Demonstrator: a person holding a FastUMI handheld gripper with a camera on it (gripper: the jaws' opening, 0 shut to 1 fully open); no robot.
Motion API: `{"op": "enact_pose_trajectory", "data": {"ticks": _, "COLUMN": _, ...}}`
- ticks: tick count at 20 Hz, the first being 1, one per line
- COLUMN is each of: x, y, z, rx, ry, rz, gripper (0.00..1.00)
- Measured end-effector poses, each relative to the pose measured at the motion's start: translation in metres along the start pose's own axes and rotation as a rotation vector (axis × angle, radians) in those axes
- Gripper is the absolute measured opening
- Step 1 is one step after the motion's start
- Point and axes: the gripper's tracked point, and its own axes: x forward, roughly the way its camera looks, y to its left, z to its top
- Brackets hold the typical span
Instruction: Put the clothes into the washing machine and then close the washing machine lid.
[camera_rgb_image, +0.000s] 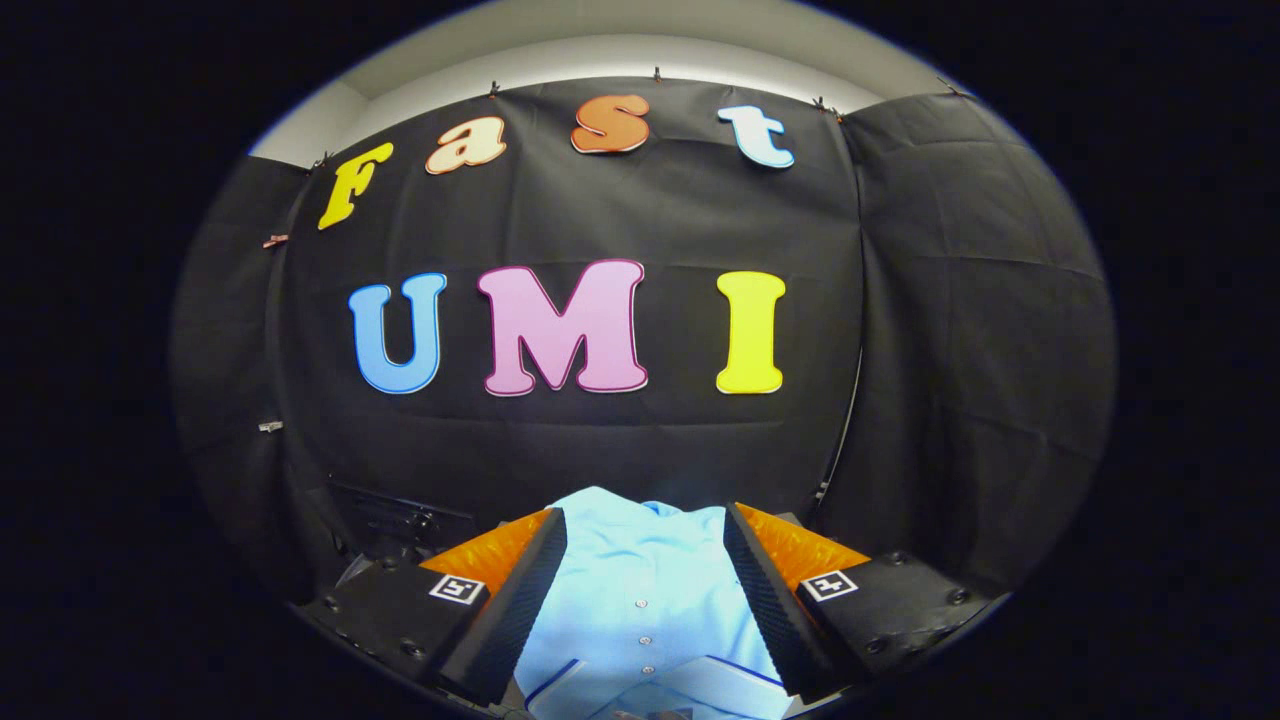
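At the bottom centre of the frame the gripper stands spread, pinching nothing; the light blue shirt lies between its fingers, button line running straight ahead.

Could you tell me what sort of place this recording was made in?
Probably a staged recording booth, not a real laundry room: black cloth wall clipped up beneath a pale ceiling. A light blue buttoned shirt lies between the fingers of the open hand-held gripper.
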Motion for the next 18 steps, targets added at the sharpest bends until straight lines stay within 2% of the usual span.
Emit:
{"op": "enact_pose_trajectory", "data": {"ticks": 9, "x": 0.079, "y": -0.004, "z": -0.063, "rx": -0.063, "ry": 0.235, "rz": -0.014, "gripper": 0.99}}
{"op": "enact_pose_trajectory", "data": {"ticks": 18, "x": 0.112, "y": -0.014, "z": -0.127, "rx": -0.069, "ry": 0.456, "rz": -0.026, "gripper": 0.99}}
